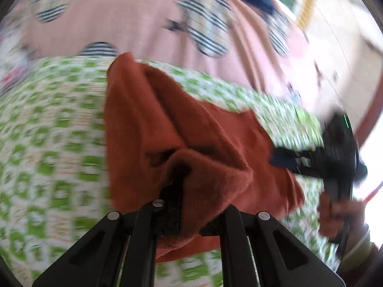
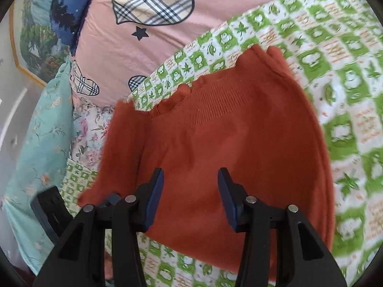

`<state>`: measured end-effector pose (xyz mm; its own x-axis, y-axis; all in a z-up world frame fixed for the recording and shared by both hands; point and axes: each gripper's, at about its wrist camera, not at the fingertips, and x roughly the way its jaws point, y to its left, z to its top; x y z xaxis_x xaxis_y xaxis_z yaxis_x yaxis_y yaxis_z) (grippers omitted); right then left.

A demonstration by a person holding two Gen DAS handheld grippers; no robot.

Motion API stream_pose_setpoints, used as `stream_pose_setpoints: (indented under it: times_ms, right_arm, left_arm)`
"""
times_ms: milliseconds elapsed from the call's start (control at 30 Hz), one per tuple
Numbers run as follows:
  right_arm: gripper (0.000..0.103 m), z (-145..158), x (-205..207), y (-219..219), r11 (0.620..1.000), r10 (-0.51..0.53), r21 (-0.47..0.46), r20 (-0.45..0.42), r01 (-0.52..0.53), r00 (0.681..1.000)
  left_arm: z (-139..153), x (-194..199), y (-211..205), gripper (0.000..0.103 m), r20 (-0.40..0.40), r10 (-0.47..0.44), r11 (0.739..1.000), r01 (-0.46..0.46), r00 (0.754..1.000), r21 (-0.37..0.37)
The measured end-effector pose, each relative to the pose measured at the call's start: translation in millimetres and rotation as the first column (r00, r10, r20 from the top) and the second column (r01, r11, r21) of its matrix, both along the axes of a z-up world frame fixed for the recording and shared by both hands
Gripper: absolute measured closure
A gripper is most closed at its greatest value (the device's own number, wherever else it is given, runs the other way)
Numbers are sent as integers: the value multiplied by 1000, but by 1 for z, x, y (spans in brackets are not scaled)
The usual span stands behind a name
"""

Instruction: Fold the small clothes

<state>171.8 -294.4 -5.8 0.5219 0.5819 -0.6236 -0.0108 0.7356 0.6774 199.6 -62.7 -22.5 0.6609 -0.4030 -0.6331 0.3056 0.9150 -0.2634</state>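
A rust-orange knit garment [image 2: 227,143] lies on a green-and-white patterned cloth [image 2: 347,83]. In the left wrist view my left gripper [image 1: 189,191] is shut on a fold of the garment [image 1: 167,124], and the cloth drapes over its fingers. The view is blurred by motion. My right gripper [image 2: 190,191] is open and empty just above the garment's near part. It also shows at the right of the left wrist view [image 1: 335,160], held in a hand beside the garment's edge. The left gripper shows at the lower left of the right wrist view [image 2: 50,205].
A pink bedsheet with plaid hearts [image 2: 143,35] lies under the green cloth. A teal floral pillow [image 2: 40,131] and a dark blue starred cloth [image 2: 69,7] are at the left. A framed picture [image 2: 33,35] hangs on the wall beyond.
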Motion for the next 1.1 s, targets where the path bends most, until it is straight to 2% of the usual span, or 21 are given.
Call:
stream_pose_setpoints:
  times_ms: [133,233,333,400,467,500,533,567,667,833,933,1000,1100]
  right_arm:
    - [55,-9,27,21,998,66,24,-38,-66,997]
    - [54,-15,49,48,993,116,21,-58,-115,992]
    - [50,-23,80,81,978,200,72,-73,-195,977]
    - [44,-27,97,102,968,243,78,-86,-236,966]
    - [43,-29,112,120,960,280,48,-82,-277,956]
    - [47,-28,116,125,961,278,18,-75,-278,958]
    - [71,-26,119,126,962,272,-10,-68,-274,960]
    - [87,-24,120,124,962,270,-19,-67,-271,961]
    - [88,-4,108,105,962,273,-15,-1,-273,962]
    - [88,37,76,46,969,236,-94,97,-227,967]
    - [88,42,62,6,967,182,-191,71,-166,981]
    - [88,35,55,-18,971,143,-202,51,-130,988]
    - [88,16,47,-49,979,85,-185,12,-81,996]
  left_arm:
    - [-35,4,-38,95,-35,-31,990,36,999,137]
    - [-36,0,-37,95,-16,-34,992,36,999,123]
    - [-29,-2,-29,96,-13,-34,996,35,999,88]
    - [-24,-5,-28,96,7,-41,994,40,999,103]
    - [-23,-7,-31,96,22,-48,990,44,999,136]
    - [-23,-8,-33,96,23,-52,987,48,998,155]
    - [-23,-12,-33,96,23,-57,985,52,998,163]
    - [-22,-14,-34,96,24,-61,984,56,998,168]
    - [-12,-18,-38,96,39,-73,983,65,997,169]
    - [11,-27,-73,96,59,-168,983,163,984,89]
    - [16,-24,-112,96,55,-234,971,230,971,64]
    - [13,-22,-137,95,51,-275,961,272,960,51]
    - [-4,-15,-173,95,-3,-329,944,329,944,36]
